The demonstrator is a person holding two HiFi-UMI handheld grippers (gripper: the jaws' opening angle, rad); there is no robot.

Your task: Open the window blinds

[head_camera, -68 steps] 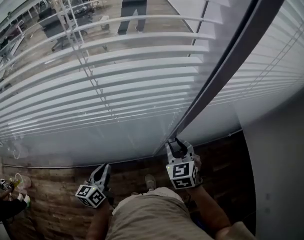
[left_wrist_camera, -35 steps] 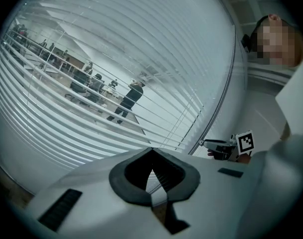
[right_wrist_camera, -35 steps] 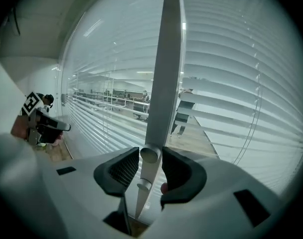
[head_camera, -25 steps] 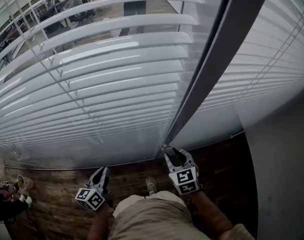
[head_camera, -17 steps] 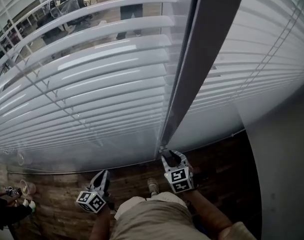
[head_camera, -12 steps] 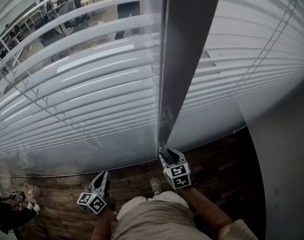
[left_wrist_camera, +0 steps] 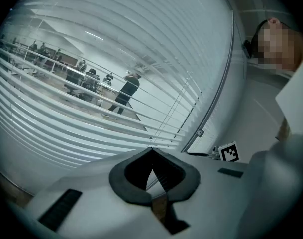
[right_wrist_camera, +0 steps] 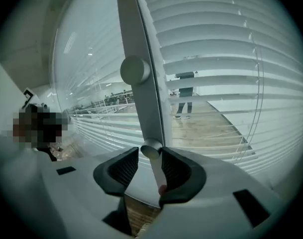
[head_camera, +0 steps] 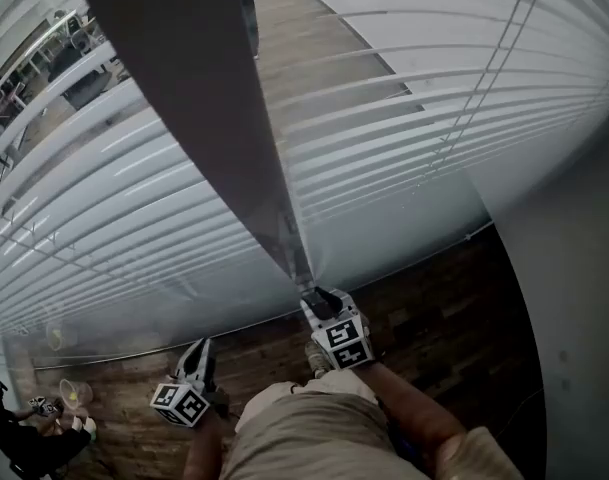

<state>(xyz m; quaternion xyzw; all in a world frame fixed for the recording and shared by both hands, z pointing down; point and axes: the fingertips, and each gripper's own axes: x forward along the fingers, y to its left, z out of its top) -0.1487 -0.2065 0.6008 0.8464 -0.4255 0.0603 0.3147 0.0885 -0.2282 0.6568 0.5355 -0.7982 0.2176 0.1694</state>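
While the blinds (head_camera: 424, 118) are hanging over the glass straight ahead, with slats already tilted flat enough that the office floor beyond is being seen between them, a white rod (right_wrist_camera: 153, 166) is being cradled between the jaws of the right gripper (head_camera: 313, 298), low at the foot of the dark frame post (head_camera: 214, 118). Those jaws are just being eased a little further apart and are standing narrow around the rod. It is leaning on one pad with a sliver of gap at the other, so it is being cradled loosely rather than clamped. The left gripper (head_camera: 205, 350) is being held well apart to the left, its jaw tips together on nothing. The tilting step is judged to be near its end. What is being called for next is either a firmer pinch and a further twist of the rod, or a clean release. What the rod is fastened to cannot be made out, the lowest slats are being merged by the steep angle, and the top of the blinds is being cut off.
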